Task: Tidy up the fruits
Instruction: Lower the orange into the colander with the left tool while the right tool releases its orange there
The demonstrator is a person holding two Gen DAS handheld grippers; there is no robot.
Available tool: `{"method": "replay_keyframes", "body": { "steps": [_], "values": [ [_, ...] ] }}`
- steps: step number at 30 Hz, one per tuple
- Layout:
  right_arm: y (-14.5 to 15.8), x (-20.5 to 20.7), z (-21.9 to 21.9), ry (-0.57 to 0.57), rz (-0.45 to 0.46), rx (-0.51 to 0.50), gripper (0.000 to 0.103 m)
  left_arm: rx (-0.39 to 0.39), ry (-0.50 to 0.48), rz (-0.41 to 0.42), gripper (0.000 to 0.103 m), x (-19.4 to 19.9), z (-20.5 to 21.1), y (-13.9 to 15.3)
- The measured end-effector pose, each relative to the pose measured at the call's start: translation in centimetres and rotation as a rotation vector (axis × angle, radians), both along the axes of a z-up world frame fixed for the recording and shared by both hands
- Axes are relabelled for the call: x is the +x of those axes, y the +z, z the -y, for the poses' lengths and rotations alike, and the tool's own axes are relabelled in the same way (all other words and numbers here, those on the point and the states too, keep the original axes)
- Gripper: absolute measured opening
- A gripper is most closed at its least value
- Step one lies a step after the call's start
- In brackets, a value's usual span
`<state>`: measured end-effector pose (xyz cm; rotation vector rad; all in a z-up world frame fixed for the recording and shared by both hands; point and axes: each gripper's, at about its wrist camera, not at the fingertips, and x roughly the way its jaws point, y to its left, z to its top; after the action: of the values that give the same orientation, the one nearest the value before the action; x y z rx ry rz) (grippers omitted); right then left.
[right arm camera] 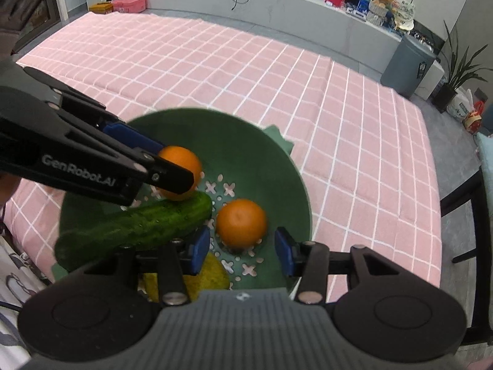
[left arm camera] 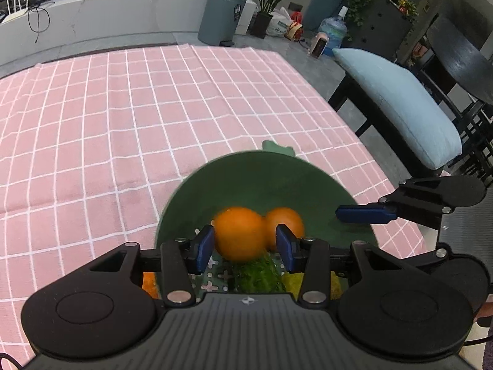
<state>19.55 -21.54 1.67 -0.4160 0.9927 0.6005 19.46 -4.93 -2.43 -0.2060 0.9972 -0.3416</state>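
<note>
A green colander bowl (right arm camera: 271, 166) sits on the pink checked cloth; it also shows in the left wrist view (left arm camera: 258, 172). Inside lie a cucumber (right arm camera: 138, 228), a yellow fruit (right arm camera: 209, 274) and an orange (right arm camera: 242, 222). My left gripper (left arm camera: 245, 243) is over the bowl with its pads wide on either side of a second orange (left arm camera: 238, 232), which looks blurred between them; the same orange (right arm camera: 181, 160) shows behind the left gripper's fingers (right arm camera: 135, 141) in the right wrist view. My right gripper (right arm camera: 242, 251) is open and empty, just above the near rim. Another orange (left arm camera: 150, 283) lies outside the bowl's left edge.
The pink checked tablecloth (left arm camera: 123, 123) covers the table. A bench with a light blue cushion (left arm camera: 400, 104) stands beside the table's right edge. A grey bin (left arm camera: 222, 15) and potted plants stand beyond the far edge, by a long grey counter.
</note>
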Motion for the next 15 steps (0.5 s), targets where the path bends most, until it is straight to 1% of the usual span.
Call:
{"method": "replay_keyframes", "body": {
  "steps": [1, 5, 6, 7, 9, 15],
  "values": [
    [0.4, -0.3, 0.0, 0.0, 0.009, 0.005, 0.051, -0.004, 0.002, 0.008, 0.054, -0.2, -0.2, 0.3],
    [2.0, -1.8, -0.1, 0.002, 0.029, 0.044, 0.053, 0.01, 0.004, 0.046, 0.054, -1.7, -1.0, 1.9],
    [2.3, -2.2, -0.2, 0.0, 0.033, 0.056, 0.056, 0.014, 0.004, 0.054, 0.054, -2.0, -1.2, 2.3],
    [2.7, -2.6, -0.4, -0.005, 0.038, 0.067, 0.061, 0.018, 0.004, 0.064, 0.054, -2.4, -1.4, 2.8],
    [3.4, -3.4, -0.7, -0.014, 0.054, 0.093, 0.066, 0.026, 0.002, 0.08, 0.054, -3.2, -2.0, 3.7],
    [4.5, -5.9, -2.4, -0.011, 0.056, 0.208, 0.066, 0.09, -0.018, 0.109, 0.054, -5.5, -4.1, 6.0]
  ]
}}
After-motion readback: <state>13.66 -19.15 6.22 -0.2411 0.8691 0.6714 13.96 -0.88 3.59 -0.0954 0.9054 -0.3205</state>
